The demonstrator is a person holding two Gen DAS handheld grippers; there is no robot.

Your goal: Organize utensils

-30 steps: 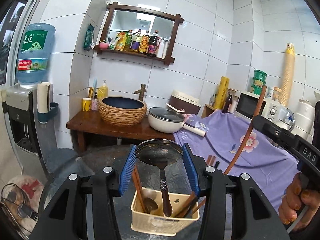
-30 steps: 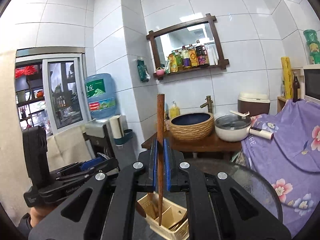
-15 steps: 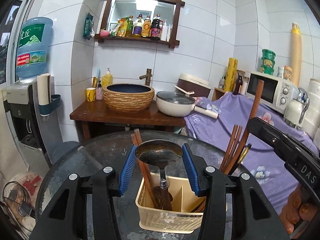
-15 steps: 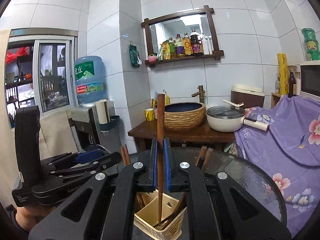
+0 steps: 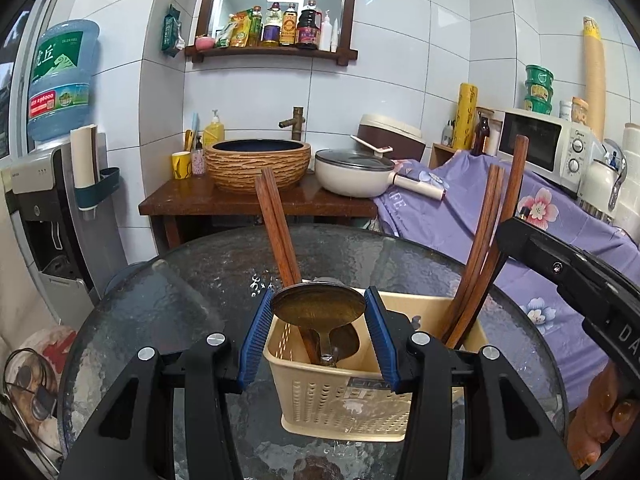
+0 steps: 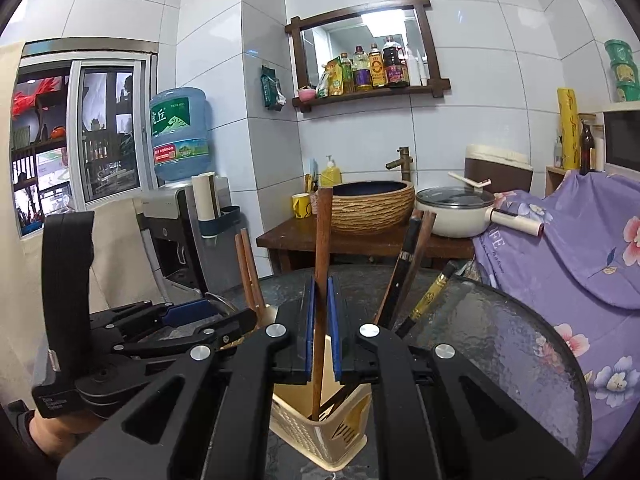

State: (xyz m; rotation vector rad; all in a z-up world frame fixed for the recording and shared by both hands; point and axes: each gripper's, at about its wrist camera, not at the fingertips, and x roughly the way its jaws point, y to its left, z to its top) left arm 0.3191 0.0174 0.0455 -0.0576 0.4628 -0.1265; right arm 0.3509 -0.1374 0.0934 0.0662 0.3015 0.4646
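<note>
A cream slotted utensil basket (image 5: 344,396) stands on the round glass table (image 5: 192,292). My left gripper (image 5: 319,297) is shut on the bowl of a metal spoon (image 5: 318,308), whose handle hangs down into the basket's left compartment beside a pair of brown chopsticks (image 5: 276,224). Several more chopsticks (image 5: 486,232) lean in the right compartment. My right gripper (image 6: 321,285) is shut on one upright wooden chopstick (image 6: 323,232), its lower end inside the basket (image 6: 320,432). The left gripper (image 6: 192,316) shows at the left of the right wrist view.
Behind the glass table (image 6: 500,340) stands a wooden side table (image 5: 248,200) with a woven basin (image 5: 258,164) and a cream pan (image 5: 352,172). A purple floral cloth (image 5: 552,216) drapes on the right, and a water dispenser (image 5: 52,184) stands on the left.
Both grippers have sunk toward the basket. The spoon's handle and the held chopstick's lower end now reach deeper into it, and the basket looks larger and closer.
</note>
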